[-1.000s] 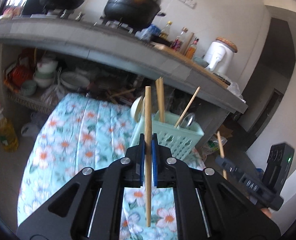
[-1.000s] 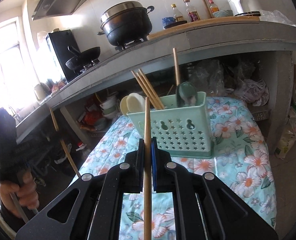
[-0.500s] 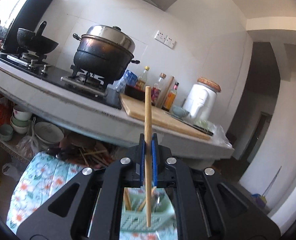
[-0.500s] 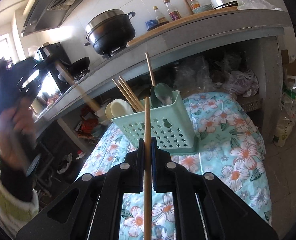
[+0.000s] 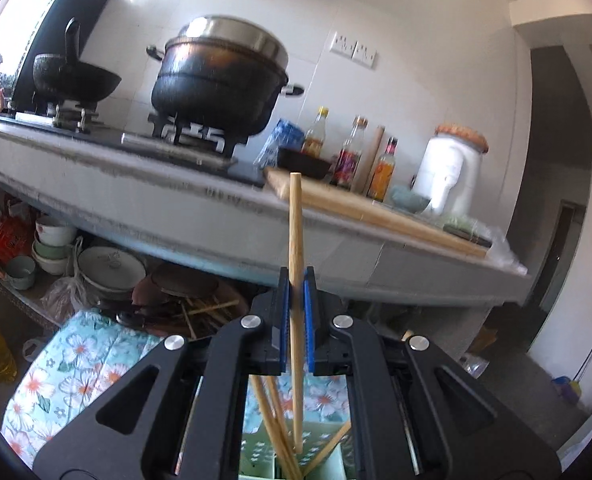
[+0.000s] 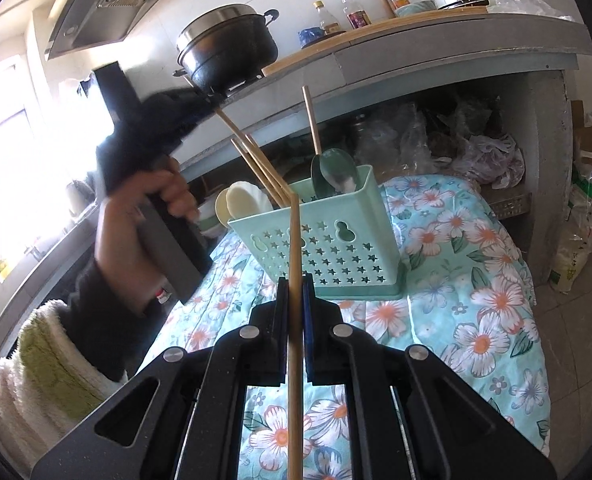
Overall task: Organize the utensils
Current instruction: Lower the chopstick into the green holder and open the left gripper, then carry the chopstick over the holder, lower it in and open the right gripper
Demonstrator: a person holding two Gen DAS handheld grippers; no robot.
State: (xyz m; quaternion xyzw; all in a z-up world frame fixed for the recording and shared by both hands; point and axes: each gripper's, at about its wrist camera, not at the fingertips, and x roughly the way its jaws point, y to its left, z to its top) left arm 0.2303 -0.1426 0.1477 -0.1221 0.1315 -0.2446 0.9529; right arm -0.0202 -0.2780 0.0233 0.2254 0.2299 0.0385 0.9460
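Chopsticks, wooden: light, stiff, smooth, apt to pivot. Left gripper (image 5: 296, 312) clamps one chopstick (image 5: 296, 240) mid-shaft above the basket (image 6: 335, 236); right gripper (image 6: 294, 312) likewise pinches another chopstick (image 6: 294, 360).

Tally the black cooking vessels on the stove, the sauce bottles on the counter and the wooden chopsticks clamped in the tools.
Black cooking vessels: 2 (lidded pot, long-handled pan)
Sauce bottles: 3
Wooden chopsticks, clamped: 2
Total: 7
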